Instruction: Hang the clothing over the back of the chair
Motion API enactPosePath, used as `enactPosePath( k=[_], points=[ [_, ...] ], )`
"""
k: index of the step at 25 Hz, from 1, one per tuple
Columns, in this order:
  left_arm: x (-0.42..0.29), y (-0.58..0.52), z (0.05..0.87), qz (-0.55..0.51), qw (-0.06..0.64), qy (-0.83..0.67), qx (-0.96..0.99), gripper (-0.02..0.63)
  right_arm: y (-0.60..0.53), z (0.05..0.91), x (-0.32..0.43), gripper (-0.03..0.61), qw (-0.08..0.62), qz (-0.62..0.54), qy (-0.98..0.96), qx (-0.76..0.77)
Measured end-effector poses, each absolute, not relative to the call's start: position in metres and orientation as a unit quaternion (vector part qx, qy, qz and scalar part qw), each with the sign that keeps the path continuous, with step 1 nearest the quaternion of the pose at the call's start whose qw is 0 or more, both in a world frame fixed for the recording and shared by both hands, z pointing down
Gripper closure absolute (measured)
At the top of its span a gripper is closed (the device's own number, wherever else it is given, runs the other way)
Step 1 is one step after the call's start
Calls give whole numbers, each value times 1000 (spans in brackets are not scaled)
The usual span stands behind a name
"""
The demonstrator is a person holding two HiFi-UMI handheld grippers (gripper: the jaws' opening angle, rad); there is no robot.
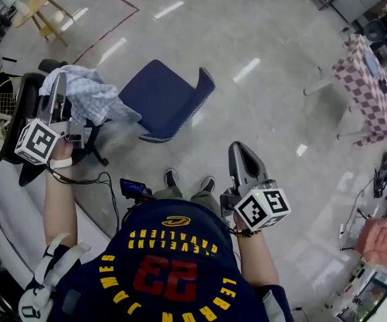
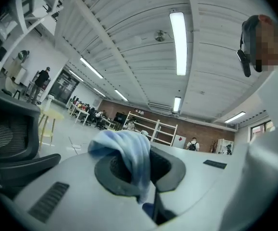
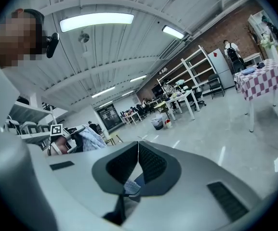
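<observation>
A light blue checked garment (image 1: 91,94) hangs from my left gripper (image 1: 60,79), whose jaws are shut on a fold of it. In the left gripper view the cloth (image 2: 129,153) bulges up between the pads and drapes over them. The garment is held at the left, above a black office chair (image 1: 24,116), and its loose end reaches toward the dark blue chair (image 1: 170,99) on the floor ahead. My right gripper (image 1: 239,147) stands at the lower right, apart from both chairs. Its jaws meet at the tips (image 3: 138,146) with nothing between them.
A table with a pink checked cloth (image 1: 367,79) stands at the right. A wooden stool (image 1: 42,9) is at the far left and a pink cushioned seat (image 1: 381,237) at the lower right. A racket (image 1: 2,99) lies beside the black chair. The person's feet (image 1: 190,180) are just behind the blue chair.
</observation>
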State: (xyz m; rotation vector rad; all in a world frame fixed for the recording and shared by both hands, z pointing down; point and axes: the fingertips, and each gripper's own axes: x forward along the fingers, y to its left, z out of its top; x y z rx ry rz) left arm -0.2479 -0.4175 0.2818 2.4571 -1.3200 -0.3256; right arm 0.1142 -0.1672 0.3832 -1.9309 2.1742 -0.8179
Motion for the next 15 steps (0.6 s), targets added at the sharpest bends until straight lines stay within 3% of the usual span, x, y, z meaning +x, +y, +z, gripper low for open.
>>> enactPosePath(
  k=[15],
  points=[
    [-109, -438, 294, -66, 227, -378, 895, 592, -120, 384, 175, 569, 82, -281, 679, -673]
  ],
)
